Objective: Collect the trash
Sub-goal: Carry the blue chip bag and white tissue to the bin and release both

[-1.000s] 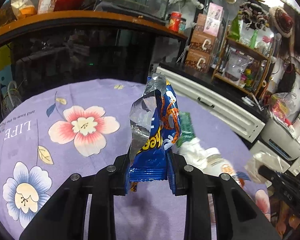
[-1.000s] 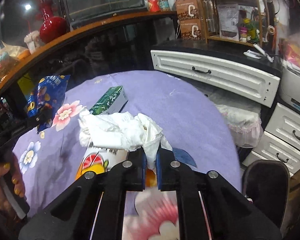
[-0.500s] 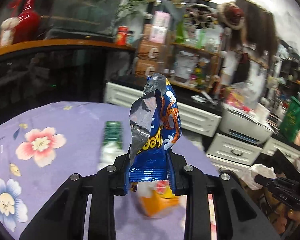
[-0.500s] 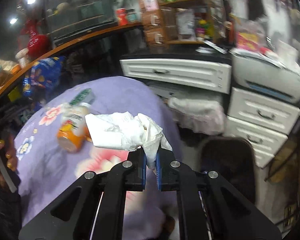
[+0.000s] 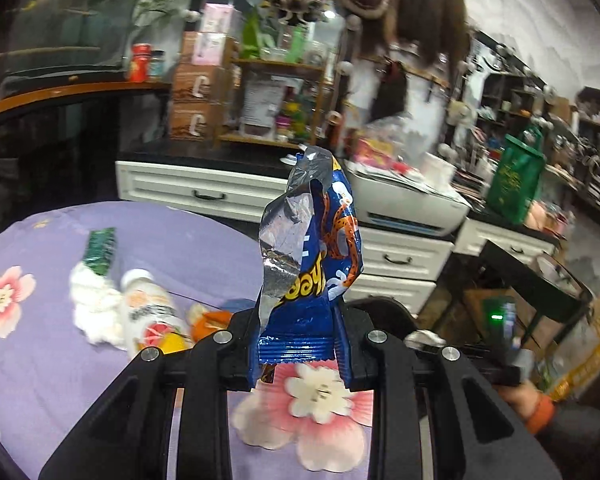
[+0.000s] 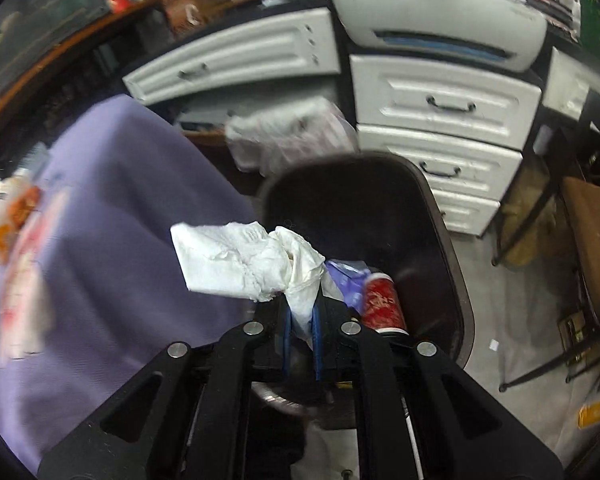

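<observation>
My right gripper (image 6: 301,330) hides the near rim of the black plastic bin (image 6: 440,216); the blurred orange-labelled bottle (image 6: 4,216) is cut off at the left edge.

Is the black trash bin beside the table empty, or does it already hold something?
Not empty. The black trash bin already holds a red can and a bluish wrapper, seen past the crumpled tissue clamped in the right claw.
</observation>
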`<state>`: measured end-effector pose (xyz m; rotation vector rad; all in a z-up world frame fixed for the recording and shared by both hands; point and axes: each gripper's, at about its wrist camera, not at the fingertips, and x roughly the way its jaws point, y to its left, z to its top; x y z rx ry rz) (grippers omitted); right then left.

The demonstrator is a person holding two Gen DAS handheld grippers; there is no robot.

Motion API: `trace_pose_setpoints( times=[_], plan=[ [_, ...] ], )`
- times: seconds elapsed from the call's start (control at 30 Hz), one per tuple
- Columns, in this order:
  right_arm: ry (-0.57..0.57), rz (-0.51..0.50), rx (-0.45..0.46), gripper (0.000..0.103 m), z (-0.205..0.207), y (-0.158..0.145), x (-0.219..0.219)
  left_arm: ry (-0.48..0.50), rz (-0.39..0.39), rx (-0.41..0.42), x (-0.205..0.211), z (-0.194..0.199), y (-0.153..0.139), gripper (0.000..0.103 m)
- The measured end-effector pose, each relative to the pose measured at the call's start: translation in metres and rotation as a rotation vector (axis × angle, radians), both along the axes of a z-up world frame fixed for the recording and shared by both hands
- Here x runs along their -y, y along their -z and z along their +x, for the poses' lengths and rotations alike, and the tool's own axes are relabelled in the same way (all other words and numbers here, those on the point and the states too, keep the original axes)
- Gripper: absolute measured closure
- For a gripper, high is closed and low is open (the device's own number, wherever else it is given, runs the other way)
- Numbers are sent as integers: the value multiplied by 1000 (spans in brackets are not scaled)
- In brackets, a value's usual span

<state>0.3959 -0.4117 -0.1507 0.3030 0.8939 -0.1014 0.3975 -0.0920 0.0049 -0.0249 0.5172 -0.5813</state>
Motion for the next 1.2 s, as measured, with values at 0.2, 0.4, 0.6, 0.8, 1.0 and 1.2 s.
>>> trace_pose_setpoints(
  times=[0.2, 0.4, 0.6, 0.8, 1.0, 1.2],
  plan=[
    [57, 3, -91, 79, 18, 39, 14, 63, 28, -38, 26, -1, 10, 75],
    [68, 6, -84, 54, 9, 44, 18, 139, 57, -77, 60, -10, 14, 75],
    [75, 39, -34, 54, -15, 25, 24, 232, 84, -169, 115, -15, 28, 75],
    [110, -7, 26, 53, -58, -3, 40, 282, 109, -264, 163, -12, 54, 75],
    [160, -60, 68, 53, -99, -21, 61, 286, 164, -351, 207, -5, 83, 75],
    [225, -68, 86, 53, -128, -28, 85, 259, 226, -419, 239, 4, 115, 75]
  ],
)
